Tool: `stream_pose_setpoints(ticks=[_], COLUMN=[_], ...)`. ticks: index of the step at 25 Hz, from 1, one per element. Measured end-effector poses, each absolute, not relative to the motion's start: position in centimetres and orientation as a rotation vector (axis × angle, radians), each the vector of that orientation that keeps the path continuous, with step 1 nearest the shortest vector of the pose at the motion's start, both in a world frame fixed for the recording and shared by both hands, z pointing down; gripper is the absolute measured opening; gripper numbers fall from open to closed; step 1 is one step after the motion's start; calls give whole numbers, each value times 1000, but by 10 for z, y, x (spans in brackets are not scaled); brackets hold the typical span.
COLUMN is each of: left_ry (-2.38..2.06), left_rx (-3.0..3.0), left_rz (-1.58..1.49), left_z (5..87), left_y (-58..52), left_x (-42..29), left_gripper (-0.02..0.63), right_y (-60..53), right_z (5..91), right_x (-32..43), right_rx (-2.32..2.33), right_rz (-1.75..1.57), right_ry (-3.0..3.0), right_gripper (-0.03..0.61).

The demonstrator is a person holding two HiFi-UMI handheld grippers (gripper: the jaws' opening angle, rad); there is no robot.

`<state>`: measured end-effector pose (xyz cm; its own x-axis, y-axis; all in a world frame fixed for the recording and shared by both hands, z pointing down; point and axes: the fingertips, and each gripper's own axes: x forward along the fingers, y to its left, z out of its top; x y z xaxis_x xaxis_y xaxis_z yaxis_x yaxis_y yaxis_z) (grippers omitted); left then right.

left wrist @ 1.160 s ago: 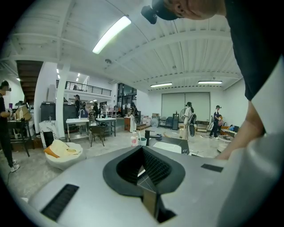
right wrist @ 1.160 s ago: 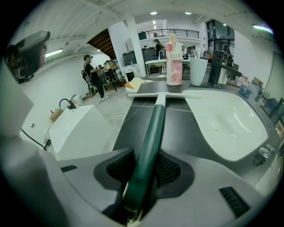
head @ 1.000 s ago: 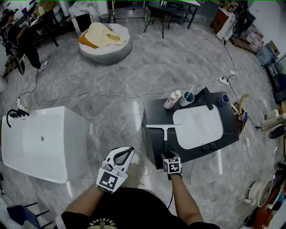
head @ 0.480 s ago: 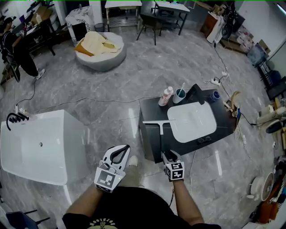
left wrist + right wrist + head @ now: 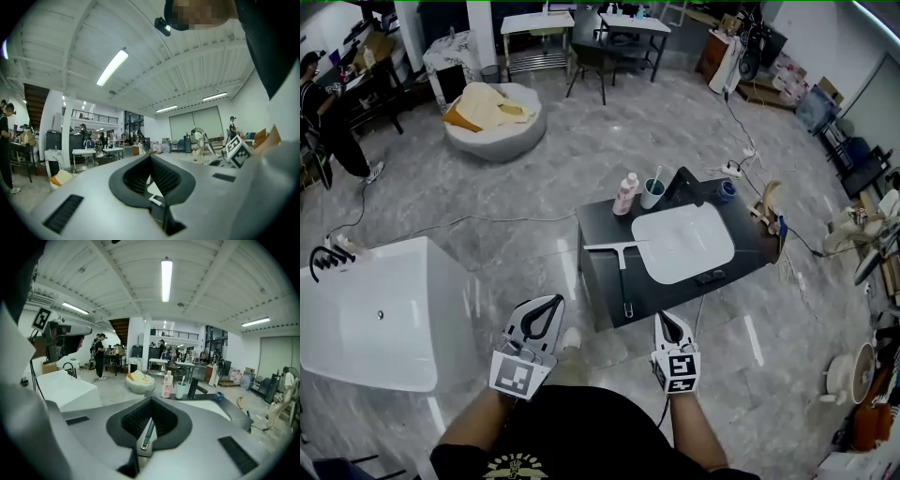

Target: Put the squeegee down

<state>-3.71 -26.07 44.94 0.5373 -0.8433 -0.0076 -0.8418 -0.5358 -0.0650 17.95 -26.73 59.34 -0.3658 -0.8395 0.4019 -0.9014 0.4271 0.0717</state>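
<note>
The squeegee (image 5: pixel 623 277) lies flat on the dark counter (image 5: pixel 602 292), at the 9 o'clock side of the white basin (image 5: pixel 682 244), with its blade toward 12 and its handle running toward 6. A second ago the right gripper (image 5: pixel 668 320) stood at the handle's end. It has since drawn back toward 6 o'clock, off the counter's edge and clear of the tool. Its jaws have just been closing and now meet with nothing between them. The handle glimpsed in the right gripper view seems to lie beyond the jaws, not in them. The left gripper (image 5: pixel 553 305) is likewise closed and empty, well off at the counter's 8 o'clock. The put-down looks finished — the tool rests untouched.
</note>
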Motion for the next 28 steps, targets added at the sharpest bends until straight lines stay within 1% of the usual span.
stream_pose_setpoints(ticks=[10,16,21,28], left_ry=[1457,1479,1483,1457], left_rx=[-2641,-2621,-2617,-2597], left_rz=[35,32,22,9], left_z=[421,423,419,402], left_y=[-214,-187,-171,-171], left_x=[-20,-19,-18,-12], left_gripper=[21,21,21,21], right_y=[-215,-187,-175,-176], right_z=[504,487,490,471], right_x=[200,210,211,206], right_rx=[1554,1575,1566,1556], right_rz=[115,57,47,8], right_ry=[-2420,-2427,-2448,-2472], right_gripper=[28,28,28,28])
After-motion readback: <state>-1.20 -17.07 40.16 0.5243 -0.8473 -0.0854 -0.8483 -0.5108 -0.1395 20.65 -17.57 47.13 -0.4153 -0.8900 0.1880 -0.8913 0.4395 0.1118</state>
